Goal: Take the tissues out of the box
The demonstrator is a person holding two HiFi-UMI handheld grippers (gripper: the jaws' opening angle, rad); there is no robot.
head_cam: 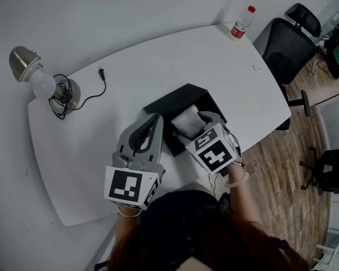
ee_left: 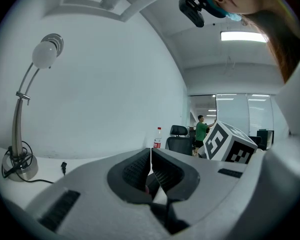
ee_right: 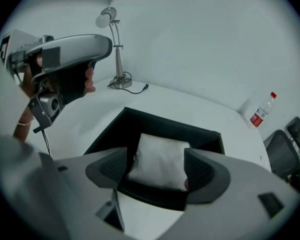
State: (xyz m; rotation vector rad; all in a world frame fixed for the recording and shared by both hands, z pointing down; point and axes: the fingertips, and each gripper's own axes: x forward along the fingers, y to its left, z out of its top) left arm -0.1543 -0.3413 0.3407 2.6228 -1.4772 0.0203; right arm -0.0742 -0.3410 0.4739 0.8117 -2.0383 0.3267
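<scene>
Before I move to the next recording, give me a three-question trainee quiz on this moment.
1. True or false: the left gripper has its jaws together with nothing between them.
2. Where are the tissues? A: in the box. B: in the left gripper. C: lifted clear of the box by the right gripper.
3. Fill in: the right gripper's jaws stand ___, one on each side of the tissues.
Key: 1 true; 2 A; 3 open.
</scene>
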